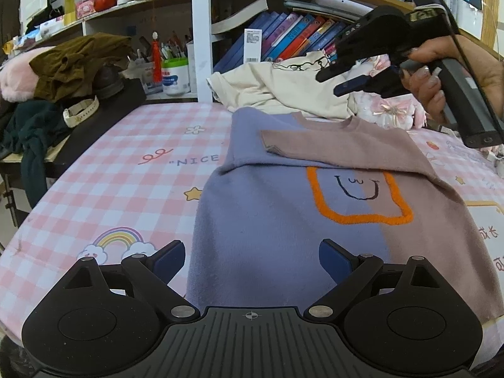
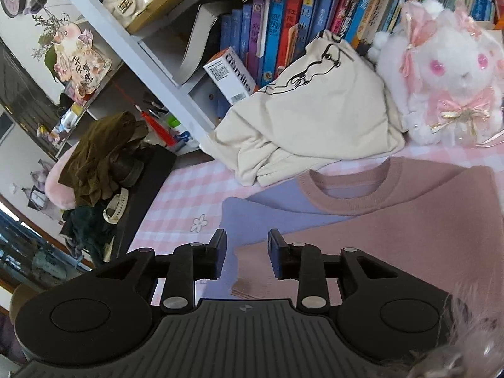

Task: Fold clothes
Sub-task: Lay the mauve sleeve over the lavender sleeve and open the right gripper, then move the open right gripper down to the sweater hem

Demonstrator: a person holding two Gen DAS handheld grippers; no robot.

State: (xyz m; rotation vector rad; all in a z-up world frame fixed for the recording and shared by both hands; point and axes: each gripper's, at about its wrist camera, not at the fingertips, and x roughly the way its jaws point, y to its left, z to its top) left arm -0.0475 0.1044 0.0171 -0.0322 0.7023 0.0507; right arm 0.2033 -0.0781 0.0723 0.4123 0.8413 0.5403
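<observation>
Left wrist view: left gripper (image 1: 252, 261) fills 6 o'clock, jaws spread wide, nothing between them, poised over the bottom hem of the two-tone sweater (image 1: 283, 236), which lies flat at centre on the pink checked sheet (image 1: 110, 189). Its lavender sleeve and pink sleeve (image 1: 330, 145) are both folded across the chest, above the orange-outlined smiley. At 2 o'clock a hand (image 1: 456, 72) carries the right gripper (image 1: 334, 83) in the air above the collar, jaws a little apart, empty. Right wrist view: right gripper (image 2: 247, 253) at 6 o'clock, jaws parted with a narrow gap, nothing pinched; the pink sleeve's cuff edge lies just below them, collar at 1 o'clock. Judgement: sleeves look done; next is likely the hem-to-collar fold. To do it well, pinch both hem corners evenly, lift low, lay the edge square to the shoulders without dragging the sleeves. Surroundings: cream garment (image 2: 308, 132) heaped at 12 o'clock, plush rabbit (image 2: 447, 72) at 2, bookshelf (image 2: 283, 31) behind, brown clothing pile at 9.
</observation>
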